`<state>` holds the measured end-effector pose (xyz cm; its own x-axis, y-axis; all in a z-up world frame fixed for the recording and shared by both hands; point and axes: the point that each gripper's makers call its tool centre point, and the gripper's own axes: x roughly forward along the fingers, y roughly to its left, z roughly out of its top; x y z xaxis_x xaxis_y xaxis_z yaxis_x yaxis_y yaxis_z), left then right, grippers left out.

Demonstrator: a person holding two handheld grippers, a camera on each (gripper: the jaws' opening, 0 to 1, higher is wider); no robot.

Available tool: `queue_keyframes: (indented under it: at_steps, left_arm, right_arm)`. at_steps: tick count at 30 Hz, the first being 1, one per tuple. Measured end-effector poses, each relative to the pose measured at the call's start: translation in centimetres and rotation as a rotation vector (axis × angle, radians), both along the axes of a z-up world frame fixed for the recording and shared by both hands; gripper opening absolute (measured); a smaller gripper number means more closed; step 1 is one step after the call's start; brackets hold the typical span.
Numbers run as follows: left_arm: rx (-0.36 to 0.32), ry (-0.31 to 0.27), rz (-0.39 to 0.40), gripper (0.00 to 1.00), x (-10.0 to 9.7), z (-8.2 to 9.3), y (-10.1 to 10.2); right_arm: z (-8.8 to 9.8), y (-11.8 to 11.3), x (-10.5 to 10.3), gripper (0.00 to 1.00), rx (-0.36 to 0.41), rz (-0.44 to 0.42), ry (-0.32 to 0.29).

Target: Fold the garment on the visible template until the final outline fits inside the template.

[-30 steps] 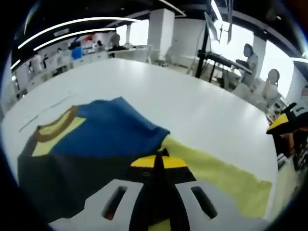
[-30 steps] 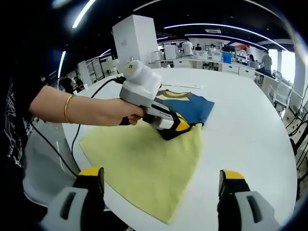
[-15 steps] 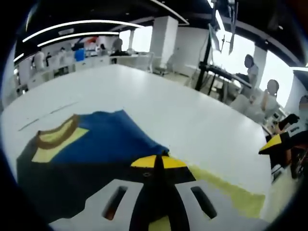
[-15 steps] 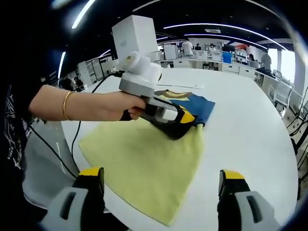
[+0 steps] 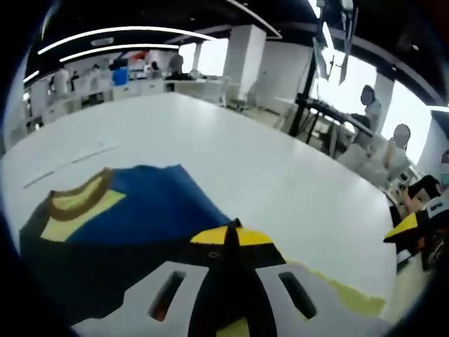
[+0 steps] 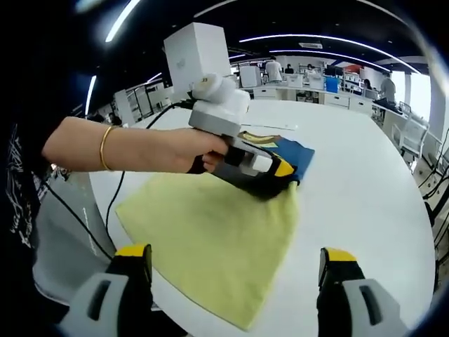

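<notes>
A garment lies on the white table [image 6: 365, 182]. Its blue part [image 5: 147, 203] has a yellow patch with a brown collar [image 5: 77, 203], and a dark area lies nearer me. A wide yellow fabric [image 6: 210, 232] spreads toward the table's near edge, and I cannot tell if it is one piece with the blue part [image 6: 293, 153]. My left gripper [image 5: 230, 235], held by a person's hand [image 6: 189, 151], is shut on a corner of the yellow fabric [image 5: 337, 293]. In the right gripper view, the left gripper [image 6: 282, 174] sits at the blue part's edge. My right gripper [image 6: 235, 258] hangs open over the yellow fabric's near edge.
A thin dark line [image 5: 70, 165] is marked on the table beyond the collar. A dark stand [image 5: 305, 84] and seated people [image 5: 393, 140] are past the far edge. A cable [image 6: 116, 193] trails off the table's left side. Desks and a white pillar [image 6: 196, 53] stand behind.
The left gripper has carried the yellow corner farther toward and over the blue part, so less yellow shows in its view. The right gripper has stayed put.
</notes>
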<state>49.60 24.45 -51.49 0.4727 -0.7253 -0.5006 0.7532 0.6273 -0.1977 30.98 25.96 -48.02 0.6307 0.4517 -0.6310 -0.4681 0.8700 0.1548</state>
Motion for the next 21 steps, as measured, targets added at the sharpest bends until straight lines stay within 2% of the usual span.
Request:
queue_keyframes:
  at_steps: [3, 7, 14, 21]
  left_arm:
    - [-0.003, 0.006, -0.009, 0.01, -0.3, 0.0, -0.5]
    - [-0.025, 0.002, -0.078, 0.05, -1.2, 0.1, -2.0]
    - [-0.048, -0.012, -0.15, 0.25, -2.4, 0.4, -3.2]
    - [-0.071, -0.082, -0.154, 0.53, -2.5, 3.1, -2.6]
  right_arm:
    - [0.0, -0.1, -0.1, 0.99, -0.002, -0.006, 0.003]
    - [0.0, -0.1, -0.2, 1.0, 0.0, -0.009, 0.002]
    - [0.2, 0.0, 0.1, 0.99, 0.001, -0.003, -0.008]
    - [0.5, 0.5, 0.2, 0.99, 0.001, 0.009, -0.01]
